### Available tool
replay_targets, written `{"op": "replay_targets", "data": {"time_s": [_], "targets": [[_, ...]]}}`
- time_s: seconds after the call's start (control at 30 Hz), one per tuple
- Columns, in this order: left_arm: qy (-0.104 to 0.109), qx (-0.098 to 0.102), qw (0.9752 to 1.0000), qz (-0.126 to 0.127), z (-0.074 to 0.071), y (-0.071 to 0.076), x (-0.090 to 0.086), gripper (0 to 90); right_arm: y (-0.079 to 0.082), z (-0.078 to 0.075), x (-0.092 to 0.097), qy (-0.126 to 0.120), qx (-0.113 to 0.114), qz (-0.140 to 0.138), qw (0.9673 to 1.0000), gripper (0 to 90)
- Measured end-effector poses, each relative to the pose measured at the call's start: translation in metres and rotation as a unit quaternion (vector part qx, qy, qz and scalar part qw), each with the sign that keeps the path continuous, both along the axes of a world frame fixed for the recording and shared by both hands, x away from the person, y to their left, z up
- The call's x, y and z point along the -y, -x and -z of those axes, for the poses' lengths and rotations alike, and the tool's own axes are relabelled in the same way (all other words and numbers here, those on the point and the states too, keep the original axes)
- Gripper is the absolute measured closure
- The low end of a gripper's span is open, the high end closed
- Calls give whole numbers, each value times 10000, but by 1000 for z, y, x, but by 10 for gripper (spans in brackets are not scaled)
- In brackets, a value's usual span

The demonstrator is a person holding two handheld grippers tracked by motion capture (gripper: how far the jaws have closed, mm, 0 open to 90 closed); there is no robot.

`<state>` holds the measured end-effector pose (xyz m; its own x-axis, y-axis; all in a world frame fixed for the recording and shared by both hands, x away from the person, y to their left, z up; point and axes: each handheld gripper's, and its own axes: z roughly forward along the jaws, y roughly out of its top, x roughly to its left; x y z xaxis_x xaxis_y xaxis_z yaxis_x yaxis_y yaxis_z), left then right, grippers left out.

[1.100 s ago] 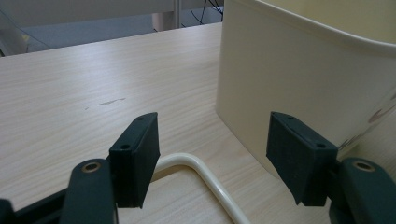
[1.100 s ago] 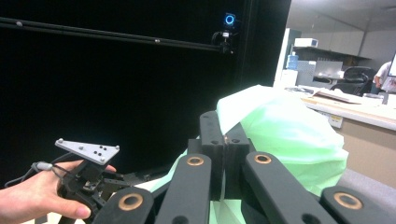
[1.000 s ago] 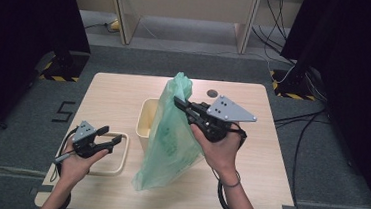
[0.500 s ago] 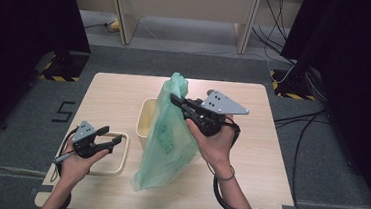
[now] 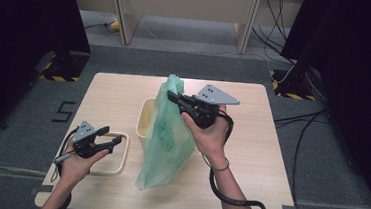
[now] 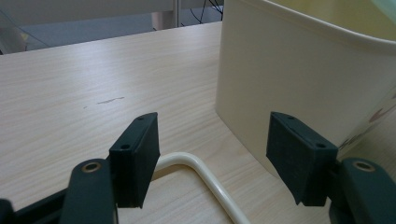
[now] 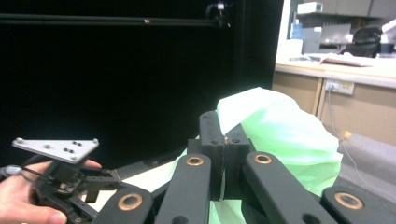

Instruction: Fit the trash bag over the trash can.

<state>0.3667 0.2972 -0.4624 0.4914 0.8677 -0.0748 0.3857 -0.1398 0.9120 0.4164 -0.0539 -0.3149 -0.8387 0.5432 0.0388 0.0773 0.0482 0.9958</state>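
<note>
The desk (image 5: pixel 114 91) is a pale wooden one, and it carries all the things. One green plastic bag (image 5: pixel 162 148) is seen near the middle of the desk; it is held up by its top, and its lower end reaches down to the desk surface toward the front edge. One cream bin (image 5: pixel 144 119) stands just behind and left of the bag, touched by the bag's side. One cream frame with rounded corners (image 5: pixel 119 159) lies flat near the front left corner of the desk.

The right gripper (image 5: pixel 174 97) is raised above the middle of the desk by a forearm that comes up from the front edge, the wrist bent back and the jaws pointed to the left. Its jaws are pressed together on the top of the green plastic bag (image 7: pixel 280 135), which is pinched between them.

The left gripper (image 5: pixel 113 138) is kept low over the front left corner, nearly level, with the hand wrapped around its body. Its jaws are spread wide, and nothing is gripped; between them the cream frame (image 6: pixel 205 172) is seen on the desk, and the cream bin (image 6: pixel 299 79) stands close in front.
</note>
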Motion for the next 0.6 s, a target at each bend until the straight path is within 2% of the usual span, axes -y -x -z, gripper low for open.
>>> {"op": "replay_targets", "data": {"time_s": [0.17,0.3,0.47,0.6], "targets": [[4,-7,10000,9,1,0,1,338,-12,10,-5,224,-210,154,9994,899],[2,-9,10000,12,1,0,1,338,-21,20,-9,491,-459,319,9972,895],[7,-7,10000,8,1,0,0,338,-28,32,-13,862,-695,456,9928,886],[8,1,10000,18,0,0,1,338,-34,39,-16,1183,-916,582,9870,880]]}}
